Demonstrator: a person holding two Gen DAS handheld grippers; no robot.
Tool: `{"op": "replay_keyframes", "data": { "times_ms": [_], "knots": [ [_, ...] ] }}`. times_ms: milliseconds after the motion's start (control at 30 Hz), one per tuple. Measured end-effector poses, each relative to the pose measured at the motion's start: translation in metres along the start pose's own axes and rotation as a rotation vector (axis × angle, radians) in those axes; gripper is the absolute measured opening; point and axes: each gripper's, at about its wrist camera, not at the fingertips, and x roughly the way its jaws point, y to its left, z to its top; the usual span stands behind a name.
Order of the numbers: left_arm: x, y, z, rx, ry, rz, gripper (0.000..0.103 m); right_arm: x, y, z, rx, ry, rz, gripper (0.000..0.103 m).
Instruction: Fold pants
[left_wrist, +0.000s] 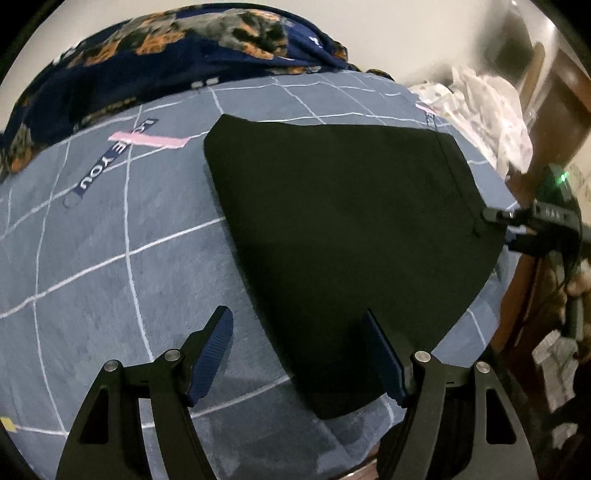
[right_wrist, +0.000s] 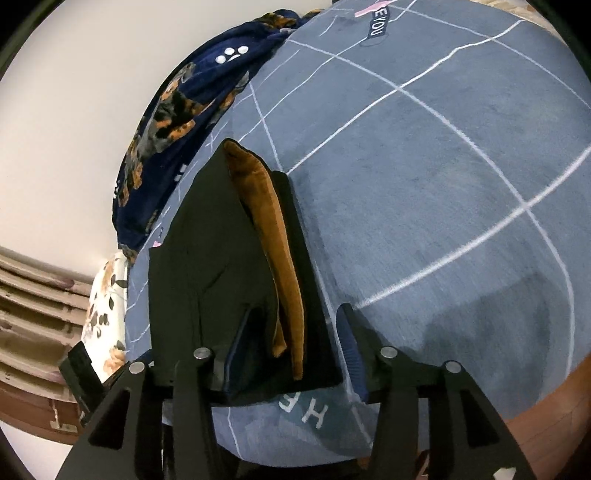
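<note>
Black pants (left_wrist: 343, 236) folded flat, brown lining exposed, between wide-spread left gripper (left_wrist: 299, 354) and right gripper (right_wrist: 295, 350).

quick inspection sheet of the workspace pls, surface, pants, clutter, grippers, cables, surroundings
surface: blue-grey bedsheet with white grid lines, pink strips and printed lettering.
job's things: black fabric pants lying flat, folded; brown inner lining shows at an open edge in the right wrist view.
clutter: dark blue plush blanket with orange and black print bunched at the far edge; white crumpled cloth beside the bed.
grippers: left gripper open, empty, over the pants' edge; right gripper open, astride the pants' edge.
cables: nothing seen.
surroundings: pale wall, brown wooden furniture.
</note>
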Motion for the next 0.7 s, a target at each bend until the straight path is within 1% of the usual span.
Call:
{"op": "replay_keyframes", "data": {
  "times_ms": [133,267,333,467,533,700],
  "knots": [
    [0.000,-0.007,0.001,0.051,-0.007,0.048,0.073,0.008,0.004,0.004,-0.018,0.021,0.033,0.046],
    [0.001,-0.012,0.003,0.079,-0.010,0.071,0.074,0.012,0.007,0.007,-0.037,0.032,0.047,0.047],
    [0.002,-0.013,0.004,0.084,-0.011,0.078,0.077,0.014,0.005,0.008,-0.033,0.034,0.066,0.047],
    [0.003,-0.013,0.005,0.091,-0.009,0.088,0.078,0.012,-0.002,0.013,-0.003,0.042,0.094,0.045],
    [0.003,-0.014,0.005,0.094,-0.010,0.094,0.080,0.013,-0.006,0.016,0.018,0.061,0.107,0.043],
    [0.005,-0.011,0.007,0.088,-0.009,0.098,0.082,0.016,-0.007,0.022,0.023,0.098,0.120,0.045]
  ]
}}
